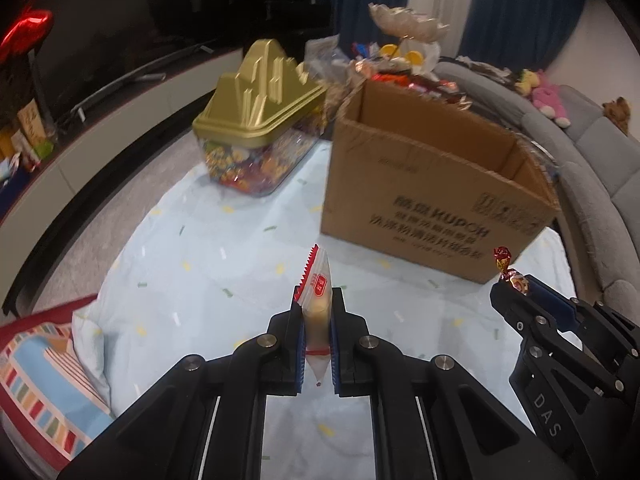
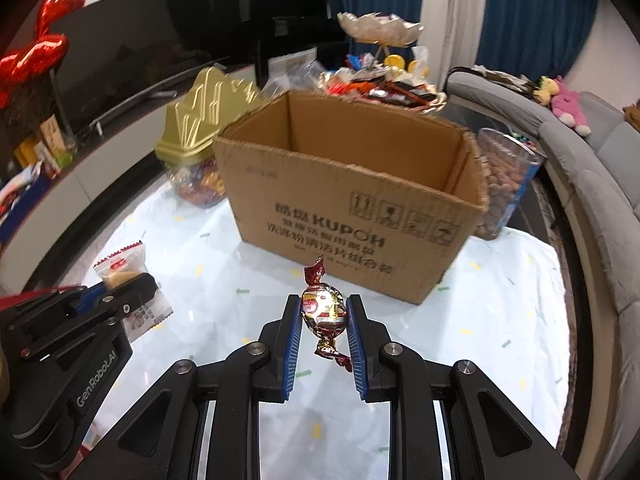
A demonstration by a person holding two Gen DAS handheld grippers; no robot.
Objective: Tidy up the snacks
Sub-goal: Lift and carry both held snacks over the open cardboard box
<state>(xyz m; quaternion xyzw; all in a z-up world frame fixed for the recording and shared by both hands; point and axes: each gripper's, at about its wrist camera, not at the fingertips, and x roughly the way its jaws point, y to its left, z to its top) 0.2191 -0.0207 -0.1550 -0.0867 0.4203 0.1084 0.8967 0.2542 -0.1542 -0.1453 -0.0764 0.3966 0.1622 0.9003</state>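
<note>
My left gripper (image 1: 318, 296) is shut on a clear snack packet (image 1: 317, 300) with a red serrated edge and a pale cake inside; it also shows in the right wrist view (image 2: 120, 270). My right gripper (image 2: 323, 305) is shut on a foil-wrapped candy (image 2: 323, 308), red and gold with twisted ends, also seen in the left wrist view (image 1: 505, 266). Both are held above the pale blue cloth (image 1: 224, 256), in front of an open brown cardboard box (image 2: 352, 204), which also shows in the left wrist view (image 1: 432, 184). The box's inside is not visible.
A clear jar of candies with a gold lid (image 1: 256, 120) stands left of the box. A clear tub of brown snacks (image 2: 506, 184) stands to its right. A heap of wrapped snacks (image 2: 384, 80) lies behind. A grey sofa (image 2: 600, 184) curves along the right, a dark TV cabinet (image 1: 100, 92) along the left.
</note>
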